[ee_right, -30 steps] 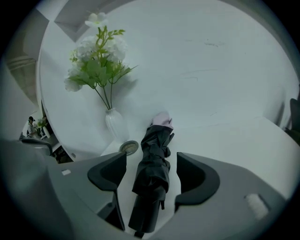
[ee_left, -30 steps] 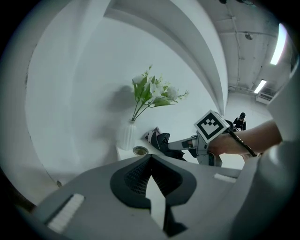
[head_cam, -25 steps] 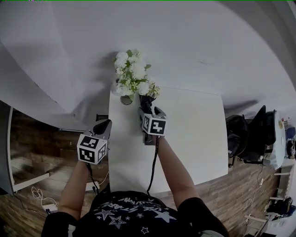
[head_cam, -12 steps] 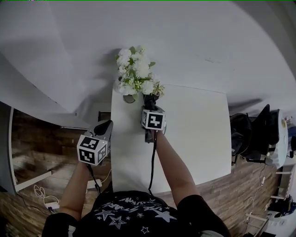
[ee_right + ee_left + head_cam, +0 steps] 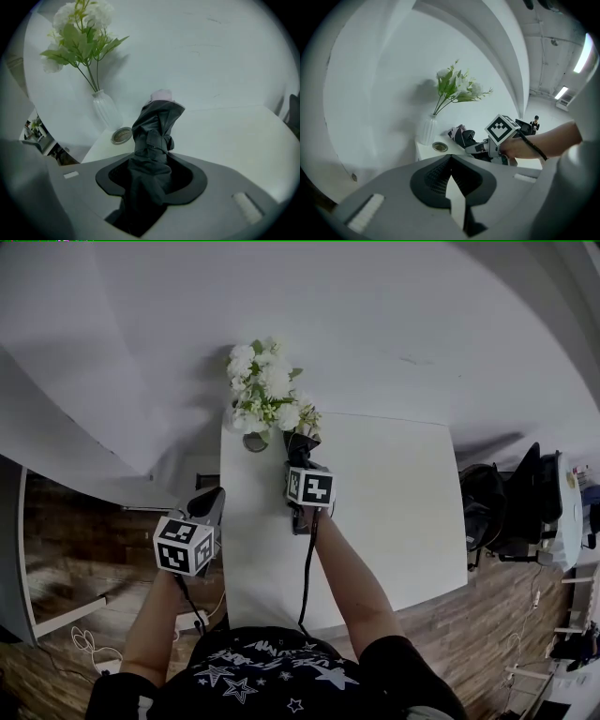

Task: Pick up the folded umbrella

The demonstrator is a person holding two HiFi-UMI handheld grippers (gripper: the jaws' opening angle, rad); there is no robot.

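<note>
The right gripper (image 5: 300, 457) has just been closing its jaws. The folded umbrella (image 5: 157, 126) sits squarely between them. In the right gripper view the dark fabric fills the whole gap, and the pads appear to press into it on both sides, so this reads as a grip taking hold rather than an approach.

The umbrella is at the far left part of the white counter (image 5: 394, 502), at 12 o'clock from the right gripper's marker cube. It runs away from the jaws toward the wall, and its pale tip is the farthest part. Whether any of it is off the counter yet I cannot tell. In the left gripper view its body looks to rest on the surface.

A glass vase (image 5: 105, 110) of white flowers (image 5: 267, 390) stands at about 10 o'clock from the umbrella, near it. A small round disc (image 5: 122, 135) lies at the vase's foot, just beside the fabric.

The left gripper (image 5: 216, 493) hangs at 8 o'clock from the right one, at the counter's left edge. Its jaw tips are together and nothing is between them.

For the task, the grasp seems nearly or fully made, so the lift is what is left. Soft fabric can give under the pads, so the hold may be looser than it looks. A rise that drifts toward 10 o'clock could knock the vase.
</note>
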